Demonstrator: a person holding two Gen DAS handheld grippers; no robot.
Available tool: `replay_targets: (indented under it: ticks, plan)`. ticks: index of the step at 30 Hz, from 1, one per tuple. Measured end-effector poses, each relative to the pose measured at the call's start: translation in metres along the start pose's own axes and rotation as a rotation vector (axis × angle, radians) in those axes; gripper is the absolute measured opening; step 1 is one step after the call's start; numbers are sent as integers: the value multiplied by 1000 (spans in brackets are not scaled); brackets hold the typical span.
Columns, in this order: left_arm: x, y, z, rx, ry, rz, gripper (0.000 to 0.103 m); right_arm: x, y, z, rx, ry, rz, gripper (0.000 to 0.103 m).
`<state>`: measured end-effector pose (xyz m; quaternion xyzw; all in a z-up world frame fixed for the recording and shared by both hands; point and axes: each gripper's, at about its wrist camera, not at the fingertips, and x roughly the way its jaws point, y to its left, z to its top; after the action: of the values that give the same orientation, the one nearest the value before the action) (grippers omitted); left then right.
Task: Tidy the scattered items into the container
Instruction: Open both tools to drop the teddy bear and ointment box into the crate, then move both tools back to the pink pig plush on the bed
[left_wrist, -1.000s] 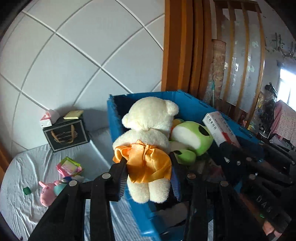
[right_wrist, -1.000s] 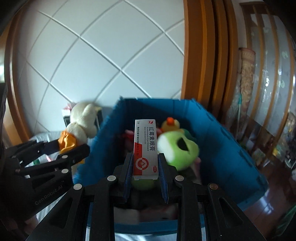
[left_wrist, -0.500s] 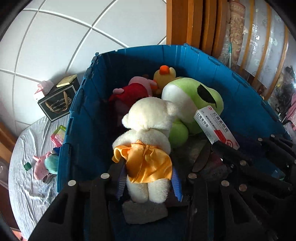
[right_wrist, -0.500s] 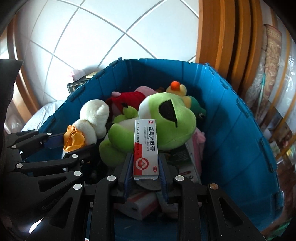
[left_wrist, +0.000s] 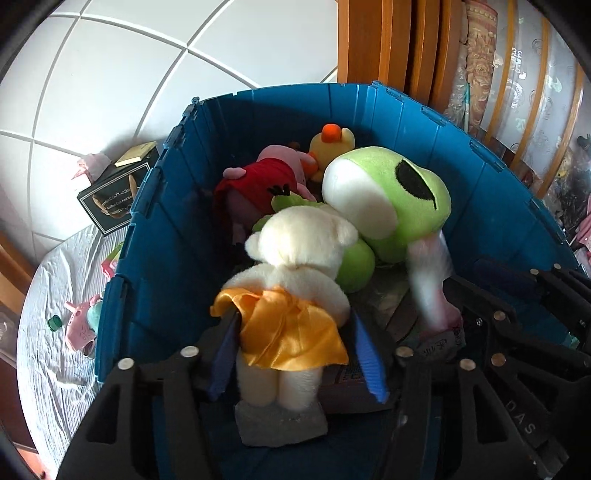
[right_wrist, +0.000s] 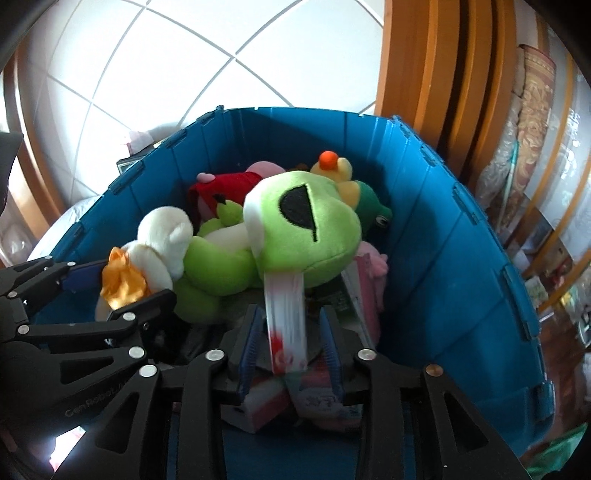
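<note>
Both grippers are inside the blue crate (left_wrist: 159, 236) (right_wrist: 443, 236). My left gripper (left_wrist: 295, 343) has opened; the cream teddy bear in an orange dress (left_wrist: 295, 280) sits loose between its blue pads, with a gap on each side. The bear also shows in the right wrist view (right_wrist: 155, 254). My right gripper (right_wrist: 288, 336) is open, and the red-and-white medicine box (right_wrist: 286, 317) is a falling blur between its pads. The box also shows blurred in the left wrist view (left_wrist: 428, 280). A green frog plush (left_wrist: 391, 203) (right_wrist: 295, 232) lies in the crate.
The crate also holds a red-clad pink plush (left_wrist: 266, 181), a yellow duck (left_wrist: 332, 140), and flat boxes (right_wrist: 354, 291). Outside on the white cloth lie a pink pig toy (left_wrist: 79, 325), a green cap (left_wrist: 54, 322), a colourful packet (left_wrist: 110, 258) and a black box (left_wrist: 114, 195).
Both grippers pushed deeper into the crate and opened. The right one let go of the medicine box, which is dropping. The left one released its grip on the bear.
</note>
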<state>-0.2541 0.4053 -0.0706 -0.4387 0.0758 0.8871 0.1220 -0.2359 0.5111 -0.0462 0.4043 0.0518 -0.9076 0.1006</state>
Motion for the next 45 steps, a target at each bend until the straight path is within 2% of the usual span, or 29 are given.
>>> replay_targets:
  ticks: [2,6,8,11,24,31,37,45]
  plan:
    - [-1,-2,0,0,-1,3,64,-2,-4,0,3,-4,-13,47]
    - [-6,-4,-5,4,-15,-3,68,-9,-12,-3,17,-12,-19,54]
    - [-10,-7,-6,10,-26,1,70,-14,-17,-6,29,-21,-28,67]
    - [-16,-8,-10,9,-40,-5,80,-23,-24,-10,49,-35,-44,73]
    - [-43,-11,-34,3,-81,-13,80,-45,-23,-25,52,-51,-41,75]
    - [-57,4,-41,-27,-108,6,80,-54,-6,-22,36,-78,-22,75]
    - [-85,47,-49,-80,-180,56,80,-66,27,-4,24,-144,21,75]
    - [-104,159,-65,-181,-226,125,80,-65,124,28,-44,-196,80,76]
